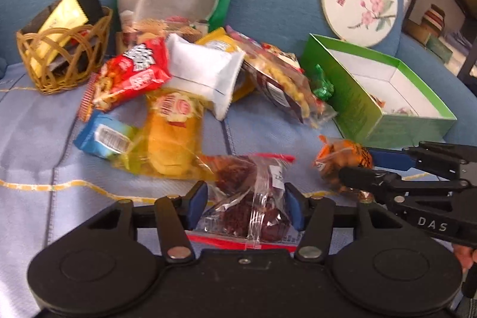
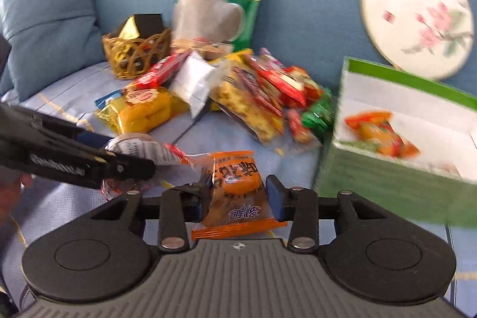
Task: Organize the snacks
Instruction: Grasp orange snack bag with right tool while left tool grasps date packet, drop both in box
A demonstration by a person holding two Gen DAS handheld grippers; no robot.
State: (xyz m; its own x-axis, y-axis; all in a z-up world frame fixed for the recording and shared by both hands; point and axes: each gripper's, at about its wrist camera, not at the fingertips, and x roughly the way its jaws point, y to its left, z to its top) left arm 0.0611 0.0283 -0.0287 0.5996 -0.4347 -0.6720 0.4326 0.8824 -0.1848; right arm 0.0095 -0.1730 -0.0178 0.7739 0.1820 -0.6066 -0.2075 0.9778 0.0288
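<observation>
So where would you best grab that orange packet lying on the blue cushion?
Across its puffy middle, coming from above and the near side. The orange packet lies flat with its length running away from the right hand-held gripper, so its fingers can straddle the narrow width. The crimped ends are thin and would likely slip.

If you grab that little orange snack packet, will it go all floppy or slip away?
The orange snack packet would probably crinkle and bend at its thin sealed ends, though the filled middle looks firmer. Its shiny wrapper may slide between the right gripper's fingers. It looks light, so it would likely lift easily.
</observation>
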